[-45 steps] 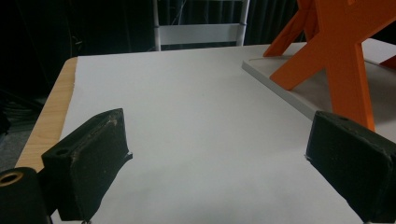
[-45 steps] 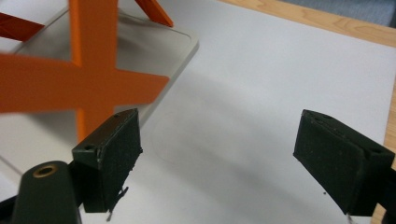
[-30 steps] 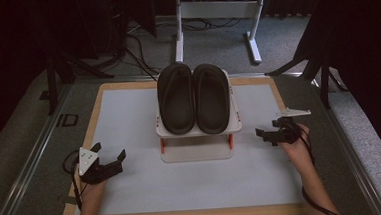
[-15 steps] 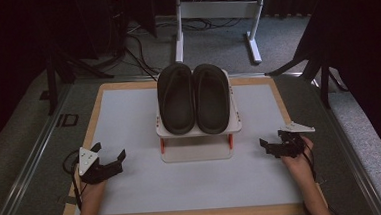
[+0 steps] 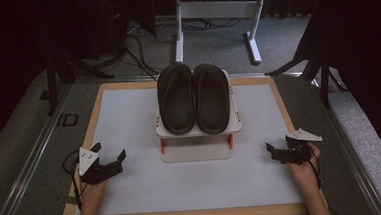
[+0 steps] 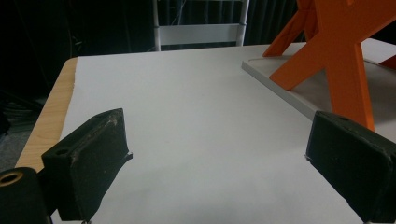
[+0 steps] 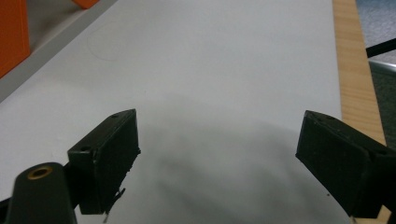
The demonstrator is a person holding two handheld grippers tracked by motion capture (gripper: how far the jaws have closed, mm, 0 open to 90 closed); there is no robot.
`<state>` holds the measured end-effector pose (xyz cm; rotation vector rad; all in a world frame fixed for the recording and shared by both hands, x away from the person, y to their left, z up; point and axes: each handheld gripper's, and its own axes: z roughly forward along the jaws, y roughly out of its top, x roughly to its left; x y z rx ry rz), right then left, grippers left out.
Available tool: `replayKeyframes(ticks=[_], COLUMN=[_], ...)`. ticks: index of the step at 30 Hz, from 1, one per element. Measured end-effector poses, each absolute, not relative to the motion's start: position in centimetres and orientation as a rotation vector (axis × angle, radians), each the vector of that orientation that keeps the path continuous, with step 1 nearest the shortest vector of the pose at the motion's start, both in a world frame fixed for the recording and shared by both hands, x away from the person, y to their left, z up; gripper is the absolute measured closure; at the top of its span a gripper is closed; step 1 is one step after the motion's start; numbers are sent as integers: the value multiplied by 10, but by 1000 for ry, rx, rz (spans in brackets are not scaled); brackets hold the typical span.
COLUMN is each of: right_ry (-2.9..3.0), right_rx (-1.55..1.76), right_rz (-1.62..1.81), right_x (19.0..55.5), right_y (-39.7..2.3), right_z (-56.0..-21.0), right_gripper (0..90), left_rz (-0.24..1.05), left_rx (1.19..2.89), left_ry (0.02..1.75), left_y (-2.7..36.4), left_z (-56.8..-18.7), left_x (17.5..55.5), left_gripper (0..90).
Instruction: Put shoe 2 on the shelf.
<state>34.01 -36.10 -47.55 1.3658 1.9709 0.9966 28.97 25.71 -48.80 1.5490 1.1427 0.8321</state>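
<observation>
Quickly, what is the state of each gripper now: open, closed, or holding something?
Left gripper: open, holding nothing, low over the white mat.
Right gripper: open, holding nothing, also over the mat.

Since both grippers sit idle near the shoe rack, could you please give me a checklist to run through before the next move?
1. Left gripper open and holding nothing: ok, its jaws stand wide apart in the left gripper view.
2. Right gripper open and holding nothing: ok.
3. Both slippers, left slipper and right slipper, lie side by side on the rack: ok.
4. White mat bare between each gripper and the rack: ok.
5. Rack standing level on its orange legs: ok.
6. Slipper straps free to grasp: cannot tell.
</observation>
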Motion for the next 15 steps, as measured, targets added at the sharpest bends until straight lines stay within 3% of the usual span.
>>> replayKeyframes(ticks=[15], right_ry=[1975], right_rx=[1376], right_rz=[942], right_x=[342], right_y=[-361], right_z=[-480], right_gripper=[138], left_rz=[834], left_rx=[1551], left_ry=[1139], left_y=[257], left_z=[-488], left_x=[289], left_gripper=[53])
